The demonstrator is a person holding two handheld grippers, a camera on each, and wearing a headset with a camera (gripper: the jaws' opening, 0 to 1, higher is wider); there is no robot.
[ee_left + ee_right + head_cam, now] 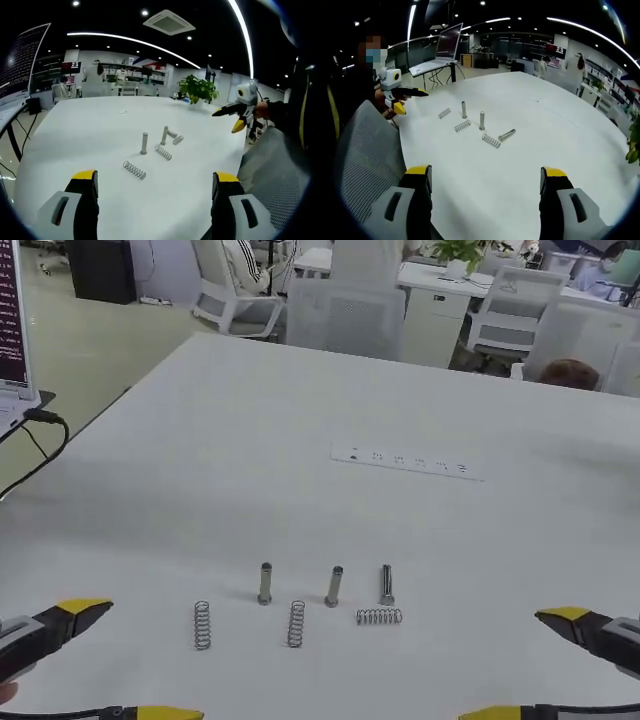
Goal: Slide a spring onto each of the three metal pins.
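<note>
On the white table, the three metal pins sat in a row across the near middle. The left pin and the middle pin stood upright. The right pin lay on its side, as both gripper views showed.

No pin carried a spring. The three springs lay loose just nearer than the row. The left spring was to the near left of the left pin. The middle spring lay between the left and middle pins, and both of these springs pointed near to far. The right spring lay crosswise just beside the near end of the fallen pin.

The left gripper hung at the near left edge with its yellow-tipped jaws spread wide and nothing between them. The right gripper hung at the near right, likewise released and empty. Both were well apart from the pins and springs.

Farther back a socket strip sat flush in the tabletop, and a laptop stood off the far left.
</note>
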